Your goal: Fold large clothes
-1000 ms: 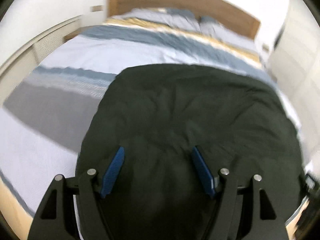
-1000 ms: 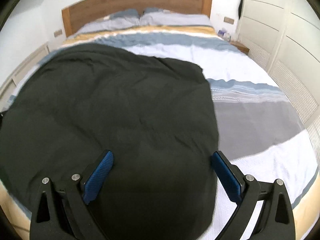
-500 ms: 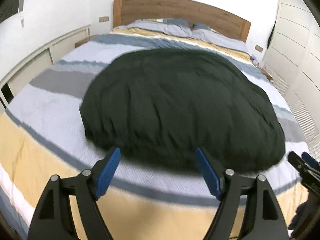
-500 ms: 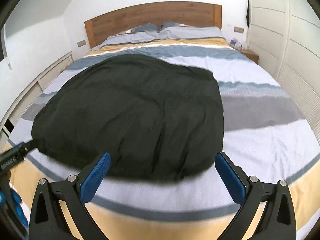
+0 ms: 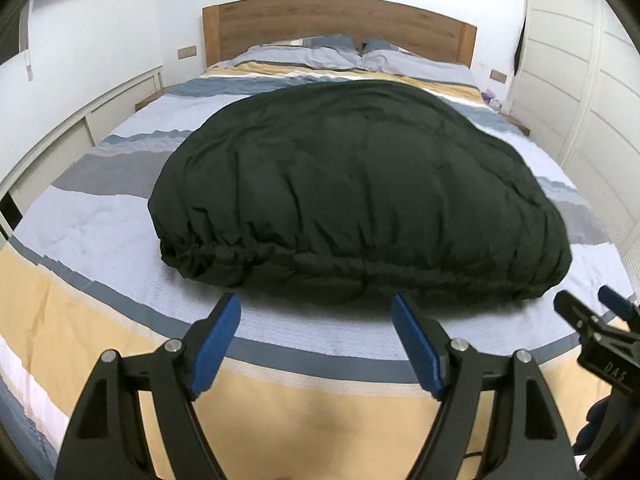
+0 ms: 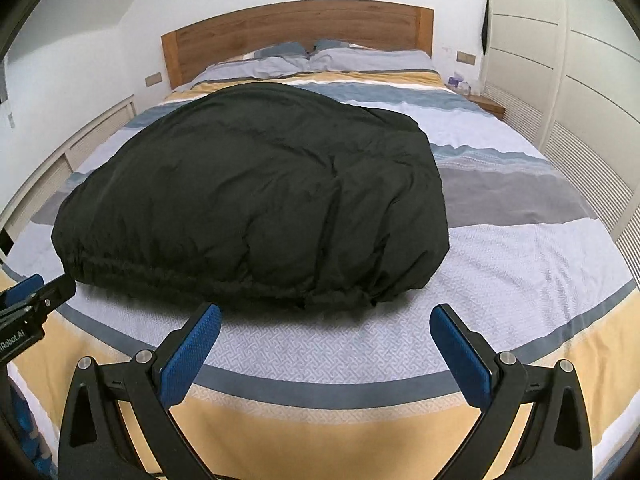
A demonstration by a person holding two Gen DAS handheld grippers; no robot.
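Striped bed (image 5: 100, 320), wooden headboard (image 5: 340, 20), pillows (image 5: 304, 54)

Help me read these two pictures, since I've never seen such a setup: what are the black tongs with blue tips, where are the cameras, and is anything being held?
No robot here: a person holds a handheld gripper in each hand, and a camera on each looks forward along its fingers. One view shows the left gripper, the other the right gripper. Both are open, with nothing between the blue pads; the left's jaws have just been opening. Ahead, a dark puffy garment lies on the striped bed, beyond both grippers and touched by neither.
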